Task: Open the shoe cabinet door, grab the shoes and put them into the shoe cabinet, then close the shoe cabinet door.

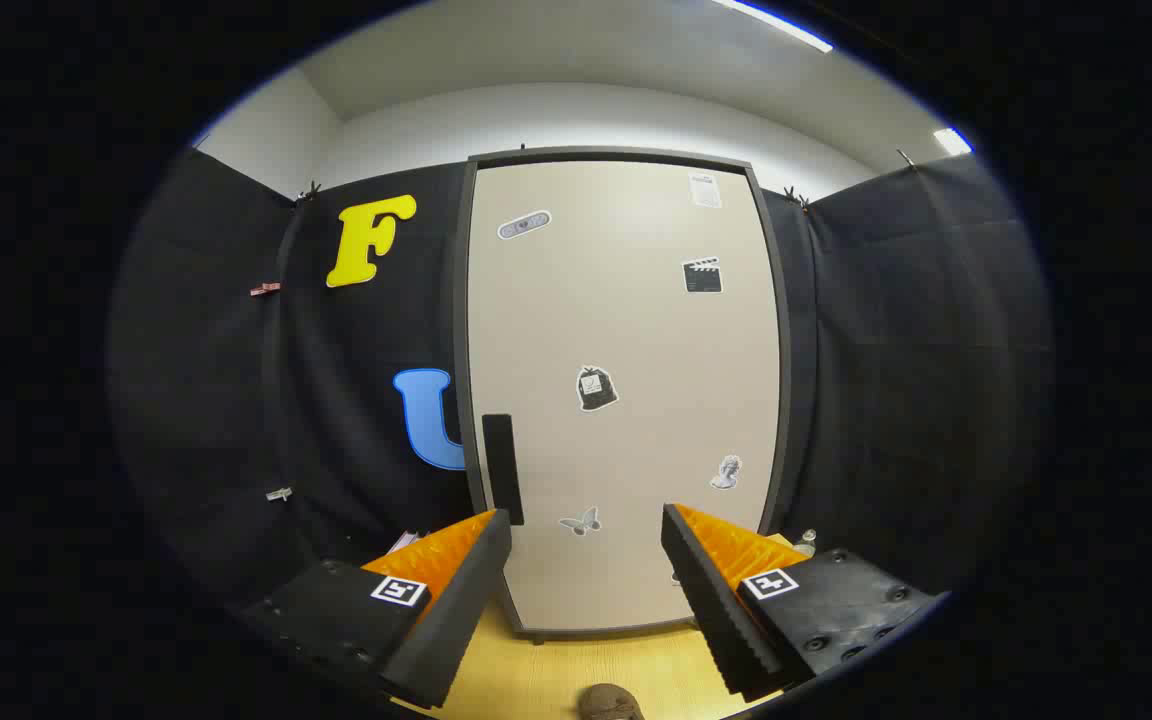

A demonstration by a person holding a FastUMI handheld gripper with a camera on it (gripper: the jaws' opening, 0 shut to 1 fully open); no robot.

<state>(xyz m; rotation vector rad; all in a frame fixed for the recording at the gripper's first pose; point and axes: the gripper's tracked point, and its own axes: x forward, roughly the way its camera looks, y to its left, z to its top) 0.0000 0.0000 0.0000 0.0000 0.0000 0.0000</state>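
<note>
Facing closed shoe cabinet door, gripper agape

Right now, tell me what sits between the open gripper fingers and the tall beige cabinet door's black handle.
Nothing. In the gripper view the open gripper faces the tall beige cabinet door; its black vertical handle stands just above the left fingertip, with bare door between.

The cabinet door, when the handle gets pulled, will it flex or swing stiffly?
The cabinet door looks like a flat rigid panel, so it probably swings as one piece. Its slim handle sits at one edge, so leverage should be good. The gripper is open.
</note>
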